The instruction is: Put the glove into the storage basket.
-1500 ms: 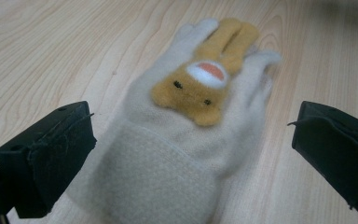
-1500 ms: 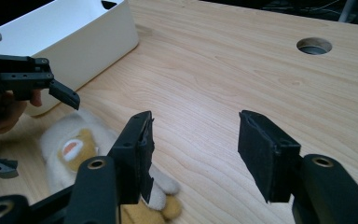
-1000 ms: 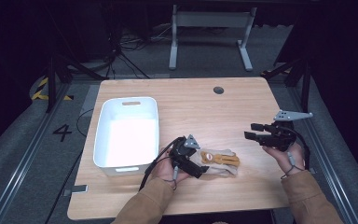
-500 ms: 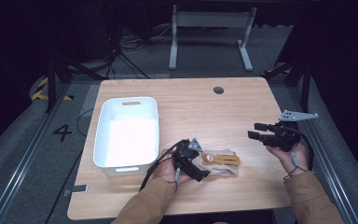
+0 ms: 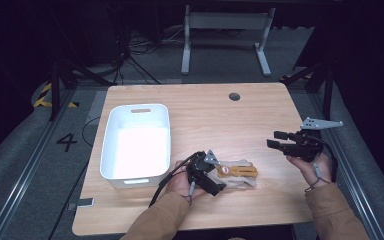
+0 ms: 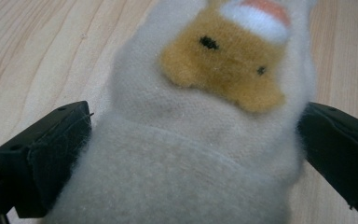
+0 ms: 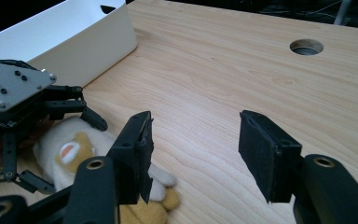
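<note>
**Plush toy bracketed by your left gripper, not yet lifted**

Plush toy (image 5: 236, 172) lies flat on the wooden table (image 5: 240, 120), just right of the white bin (image 5: 136, 142) and near the table's front edge. Your left gripper (image 5: 215, 186) sits over its pale end. In the left gripper view the toy (image 6: 205, 121) fills the gap, with both black jaws pressing into the fur at either flank, so the jaws are closing on it; I judge the grasp seated but soft.

For this step, squeeze until the fabric stops yielding, then lift straight up before swinging toward the bin, since a shallow pinch on fur may slip. Keep the jaws level so the toy does not drag on the wood.

Your left hand (image 5: 180, 182) comes in low, wrist rolled, gripper pointing rightward along the table. Your right gripper (image 5: 275, 140) is held well apart to the right, above the table, aimed back at the toy, jaws spread wide and holding nothing.
</note>
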{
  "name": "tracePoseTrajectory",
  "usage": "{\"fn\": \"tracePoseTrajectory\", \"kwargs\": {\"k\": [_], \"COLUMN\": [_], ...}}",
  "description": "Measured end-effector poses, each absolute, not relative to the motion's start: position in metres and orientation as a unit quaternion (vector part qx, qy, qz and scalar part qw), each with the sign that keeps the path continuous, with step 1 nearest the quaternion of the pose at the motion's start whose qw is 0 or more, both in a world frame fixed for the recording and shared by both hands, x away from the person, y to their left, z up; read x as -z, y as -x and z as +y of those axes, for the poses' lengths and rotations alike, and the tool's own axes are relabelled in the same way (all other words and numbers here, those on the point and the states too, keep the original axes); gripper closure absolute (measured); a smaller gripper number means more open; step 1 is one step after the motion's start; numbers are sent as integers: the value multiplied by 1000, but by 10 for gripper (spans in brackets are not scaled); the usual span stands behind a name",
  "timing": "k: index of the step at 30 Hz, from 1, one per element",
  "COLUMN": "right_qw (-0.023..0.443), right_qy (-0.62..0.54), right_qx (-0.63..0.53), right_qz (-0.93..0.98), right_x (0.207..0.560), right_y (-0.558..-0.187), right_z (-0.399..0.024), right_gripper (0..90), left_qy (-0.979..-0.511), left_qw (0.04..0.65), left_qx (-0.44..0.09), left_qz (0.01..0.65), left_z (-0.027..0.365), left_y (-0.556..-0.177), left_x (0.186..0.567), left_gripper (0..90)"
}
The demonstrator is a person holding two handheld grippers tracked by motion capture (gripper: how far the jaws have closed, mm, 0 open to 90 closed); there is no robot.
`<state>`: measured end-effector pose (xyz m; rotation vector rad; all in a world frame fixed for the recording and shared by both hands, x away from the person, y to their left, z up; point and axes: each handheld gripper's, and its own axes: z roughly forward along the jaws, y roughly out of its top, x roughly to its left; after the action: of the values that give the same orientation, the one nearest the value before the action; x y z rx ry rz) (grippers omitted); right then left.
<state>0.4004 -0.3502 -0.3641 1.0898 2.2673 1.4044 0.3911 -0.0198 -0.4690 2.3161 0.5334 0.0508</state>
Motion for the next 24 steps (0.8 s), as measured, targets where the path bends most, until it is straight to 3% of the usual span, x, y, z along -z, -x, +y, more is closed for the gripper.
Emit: {"fn": "tracePoseTrajectory", "kwargs": {"k": [14,23,24], "right_qw": [132,134,134], "right_qy": [-374,-378,-378], "right_qx": [-482,-479,-479], "right_qz": [781,781,781], "right_x": [365,365,365], "right_y": [-400,-400,-400], "right_z": [-349,-350,-350], "right_gripper": [439,440,439], "left_qy": [-912,-912,-912], "left_qw": [349,344,342], "left_qx": [-67,-68,-70], "left_qz": [205,213,215], "left_z": [-28,-28,-28], "left_y": [-385,-381,-381], "left_x": [472,466,465], "left_gripper": [5,167,220]}}
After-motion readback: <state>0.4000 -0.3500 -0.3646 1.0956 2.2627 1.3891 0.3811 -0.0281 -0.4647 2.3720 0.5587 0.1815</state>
